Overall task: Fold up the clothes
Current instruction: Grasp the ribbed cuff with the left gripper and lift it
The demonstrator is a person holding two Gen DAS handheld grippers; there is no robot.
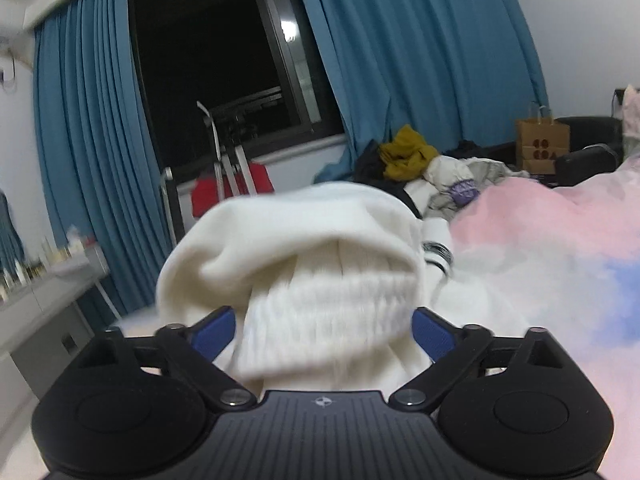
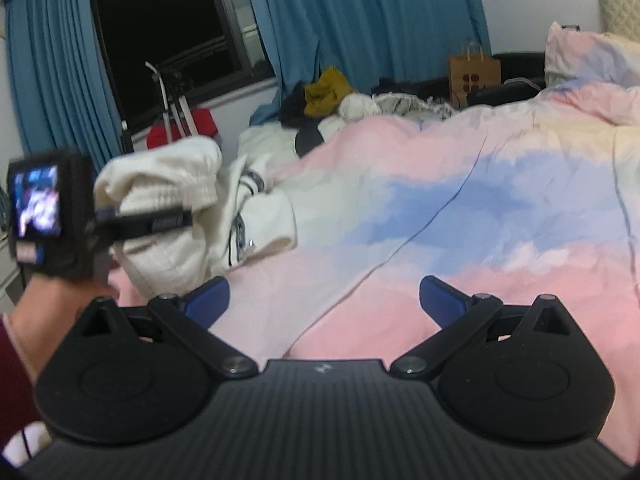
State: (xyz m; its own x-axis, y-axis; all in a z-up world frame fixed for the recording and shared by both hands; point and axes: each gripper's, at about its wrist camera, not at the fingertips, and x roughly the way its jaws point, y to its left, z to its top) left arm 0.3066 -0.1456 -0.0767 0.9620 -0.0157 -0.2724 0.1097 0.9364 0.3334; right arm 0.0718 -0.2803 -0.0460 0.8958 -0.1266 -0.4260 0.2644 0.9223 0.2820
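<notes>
A white garment [image 1: 304, 248] with a ribbed hem is bunched between the blue pads of my left gripper [image 1: 324, 332], which touch it on both sides and hold it up off the bed. In the right wrist view the same bunch [image 2: 160, 184] hangs over the left gripper [image 2: 152, 220], which a hand [image 2: 52, 304] carries. The rest of the white clothing [image 2: 256, 216], with dark stripes, lies on the pink and blue bedspread [image 2: 480, 200]. My right gripper [image 2: 324, 300] is open above the bedspread, with nothing between its fingers.
A pile of clothes topped by a mustard garment [image 2: 324, 88] lies at the bed's far side, under blue curtains [image 2: 360, 20]. A brown paper bag [image 2: 474, 72] stands behind it. A pillow [image 2: 580, 52] is at far right. A desk [image 1: 40, 292] stands at the left.
</notes>
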